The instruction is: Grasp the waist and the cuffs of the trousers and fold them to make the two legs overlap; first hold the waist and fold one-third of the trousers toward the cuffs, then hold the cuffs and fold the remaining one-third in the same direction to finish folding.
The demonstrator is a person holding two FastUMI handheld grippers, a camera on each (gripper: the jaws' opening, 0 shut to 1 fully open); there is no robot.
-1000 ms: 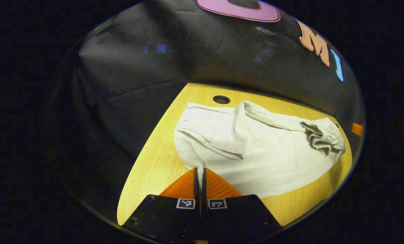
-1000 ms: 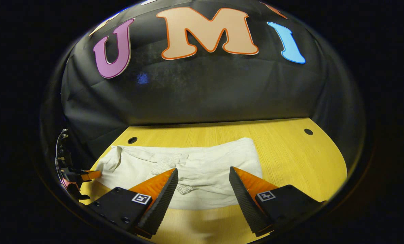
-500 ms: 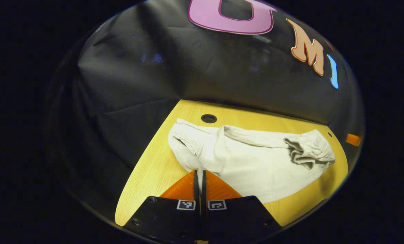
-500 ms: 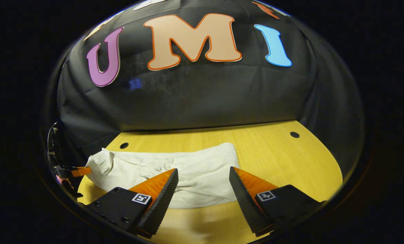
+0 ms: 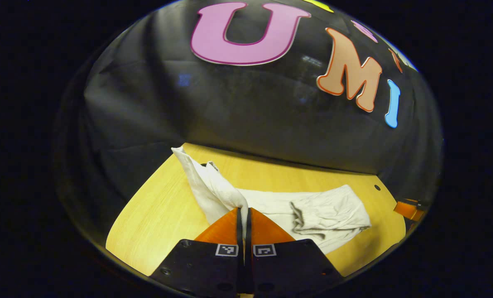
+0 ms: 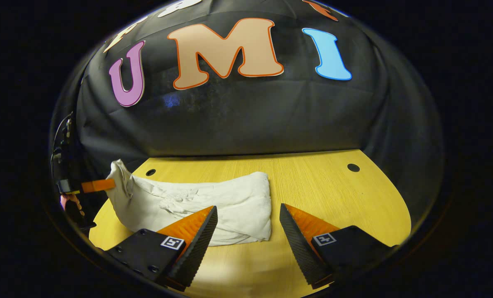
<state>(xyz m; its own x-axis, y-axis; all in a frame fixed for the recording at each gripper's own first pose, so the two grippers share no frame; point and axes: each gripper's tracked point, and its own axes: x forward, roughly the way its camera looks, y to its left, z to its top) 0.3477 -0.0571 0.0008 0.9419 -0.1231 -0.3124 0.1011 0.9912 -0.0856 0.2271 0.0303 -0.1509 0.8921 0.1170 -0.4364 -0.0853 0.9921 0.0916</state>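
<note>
Left gripper view: your left hand-held gripper (image 5: 243,215) pinches the trousers (image 5: 312,209) cuff end, raised off the worktop (image 5: 155,219). Carry it over the folded waist. The right hand-held gripper (image 6: 248,221) gapes, holding nothing.

The trousers (image 6: 213,207) are off-white, of a soft, creased cloth, and lie on the surface as a long, partly folded band running left to right. In the right gripper view the right end is a smooth, rounded fold resting flat, with layers stacked at its near edge. The left end is lifted off the surface and stands up in a peak, pinched at its tip. In the left gripper view the trousers (image 5: 271,203) rise as a steep raised flap at the near left, while the far right end shows a bunched, gathered part lying on top.
</note>
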